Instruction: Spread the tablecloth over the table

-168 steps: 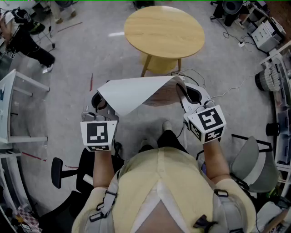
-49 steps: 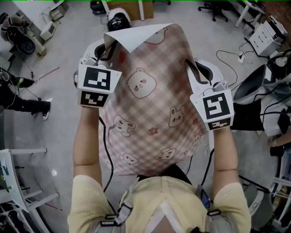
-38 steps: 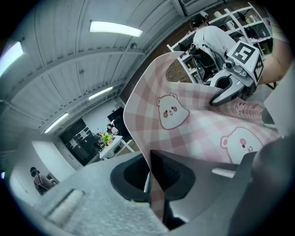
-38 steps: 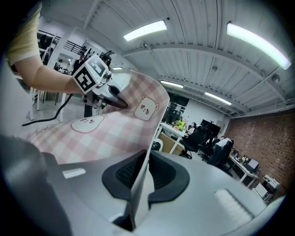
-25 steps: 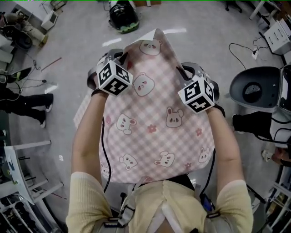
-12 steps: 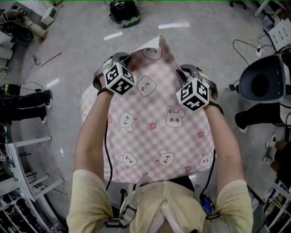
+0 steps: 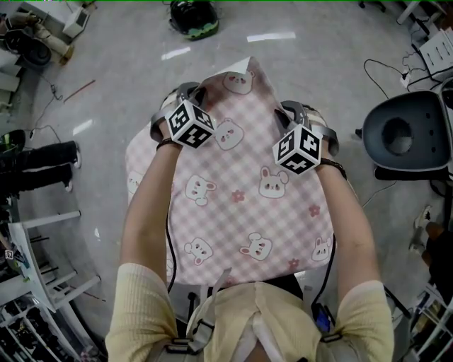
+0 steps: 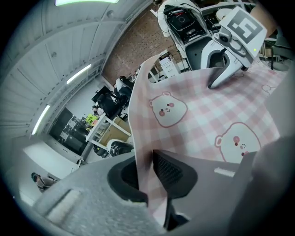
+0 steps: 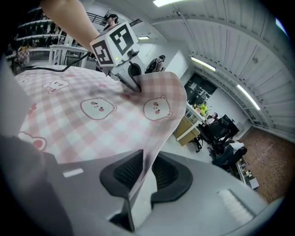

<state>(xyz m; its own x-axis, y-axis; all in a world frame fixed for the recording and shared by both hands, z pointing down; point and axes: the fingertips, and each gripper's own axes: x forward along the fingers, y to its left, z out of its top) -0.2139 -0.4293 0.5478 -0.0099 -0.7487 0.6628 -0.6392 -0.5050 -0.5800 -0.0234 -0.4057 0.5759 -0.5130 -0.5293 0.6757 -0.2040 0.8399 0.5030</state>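
A pink checked tablecloth [image 7: 241, 198] with bear and rabbit prints lies spread in front of me and hides the table under it. Its far edge curls up to a raised corner [image 7: 244, 67] between the grippers. My left gripper [image 7: 192, 92] is at the far left edge; its jaws are opening and the cloth hem [image 8: 144, 138] still hangs between the parted pads. My right gripper [image 7: 284, 109] is at the far right edge, jaws also opening, with the cloth hem [image 9: 148, 152] loose between them. Each gripper shows in the other's view, the right gripper [image 8: 216, 78] and the left gripper [image 9: 133, 80].
A black office chair [image 7: 407, 134] stands close at the right. A dark round object [image 7: 192, 14] lies on the floor beyond the cloth. A white metal frame [image 7: 42, 233] and a person's dark legs [image 7: 35, 166] are at the left. Cables trail at the top right.
Both grippers have sunk a little and the cloth has settled flatter. The cloth, earlier carried folded towards the round wooden table, now covers it.
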